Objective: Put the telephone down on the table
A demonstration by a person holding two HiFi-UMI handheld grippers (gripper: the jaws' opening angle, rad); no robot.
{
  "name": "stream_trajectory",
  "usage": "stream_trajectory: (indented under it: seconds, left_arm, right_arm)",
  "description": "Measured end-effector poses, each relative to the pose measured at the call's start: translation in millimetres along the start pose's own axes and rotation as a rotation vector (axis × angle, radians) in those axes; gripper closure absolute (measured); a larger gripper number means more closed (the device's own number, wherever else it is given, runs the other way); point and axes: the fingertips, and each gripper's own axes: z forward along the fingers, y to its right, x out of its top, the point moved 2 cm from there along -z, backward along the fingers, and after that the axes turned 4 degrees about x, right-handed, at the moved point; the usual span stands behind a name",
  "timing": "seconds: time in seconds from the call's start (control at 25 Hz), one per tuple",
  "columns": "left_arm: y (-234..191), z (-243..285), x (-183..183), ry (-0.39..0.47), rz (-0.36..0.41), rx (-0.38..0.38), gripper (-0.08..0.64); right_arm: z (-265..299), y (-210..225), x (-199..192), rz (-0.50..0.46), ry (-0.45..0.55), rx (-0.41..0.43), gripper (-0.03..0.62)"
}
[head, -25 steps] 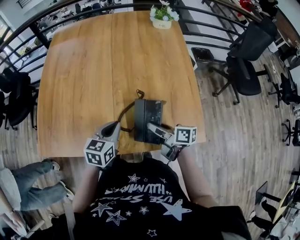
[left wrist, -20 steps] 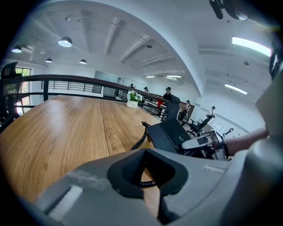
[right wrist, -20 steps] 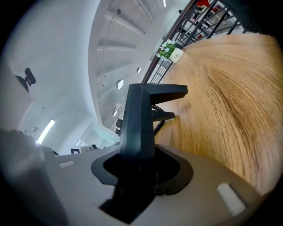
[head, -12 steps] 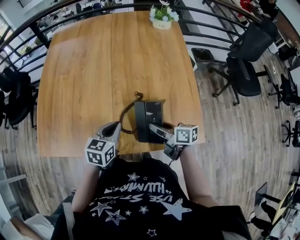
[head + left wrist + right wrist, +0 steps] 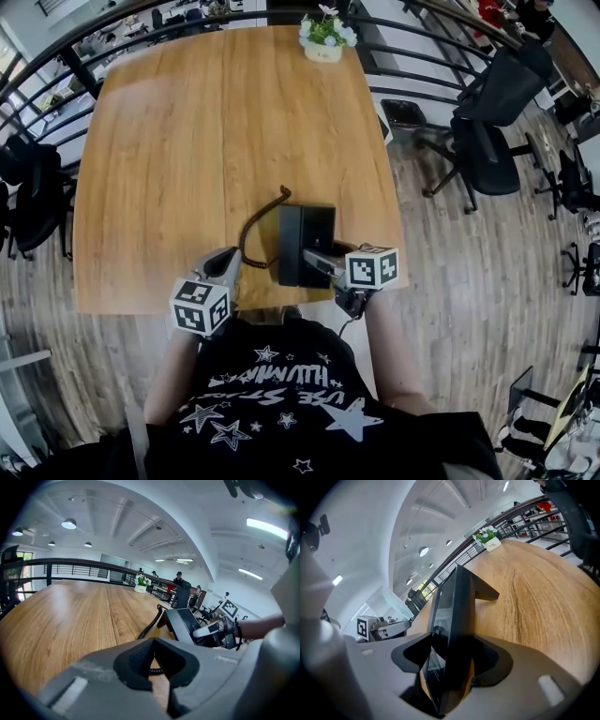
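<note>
The black telephone point(image 5: 315, 239) sits on the wooden table point(image 5: 159, 169), close to the near edge and in front of the person. Compared with a second ago it lies a little further to the right and squarer to the table edge. Its coiled cord point(image 5: 255, 225) has changed shape too. Earlier it ran up to a small kink just beyond the telephone's far left corner. Now it sweeps in a wider arc, out to the left and back toward the near edge.

The right gripper point(image 5: 315, 259) reaches in from the near right. Its jaws have just been opening. In the right gripper view they stand wide with the telephone's near edge between them, and a gap shows beside the left pad, so they no longer clamp it. Its marker cube sits almost where it was.

The left gripper point(image 5: 228, 259) hovers over the near edge to the left of the telephone, in the same spot as before. Its jaws are only slightly apart and hold nothing. The cord shows through the narrow gap, lying on the table beyond the tips.

The flower pot point(image 5: 324, 39) stands unmoved at the far edge. The person in jeans seen on the floor at lower left a second ago is out of view now.
</note>
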Motion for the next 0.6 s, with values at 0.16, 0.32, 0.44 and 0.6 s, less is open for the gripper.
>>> stream_trajectory:
  seconds: [0.16,0.32,0.44,0.6]
  left_arm:
    - [-0.5,1.7,0.5,0.002,-0.001,-0.011,0.555]
    - [-1.0,1.3,-0.5,0.002,0.003,-0.017,0.555]
    - [-3.6,1.2,-2.4,0.002,0.003,-0.017,0.555]
    - [-4.6,-0.6,-1.0,0.002,0.002,-0.02,0.555]
  right_arm:
    - [-1.3,7.2,-0.9,0.005,-0.004,-0.036,0.306]
    - [-2.4,11.0,-3.2,0.014,-0.001,-0.054,0.296]
    - [-3.4,14.2,-4.6,0.009,0.002,-0.072,0.29]
    - [-6.1,13.9,-3.2,0.003,0.008,-0.087,0.29]
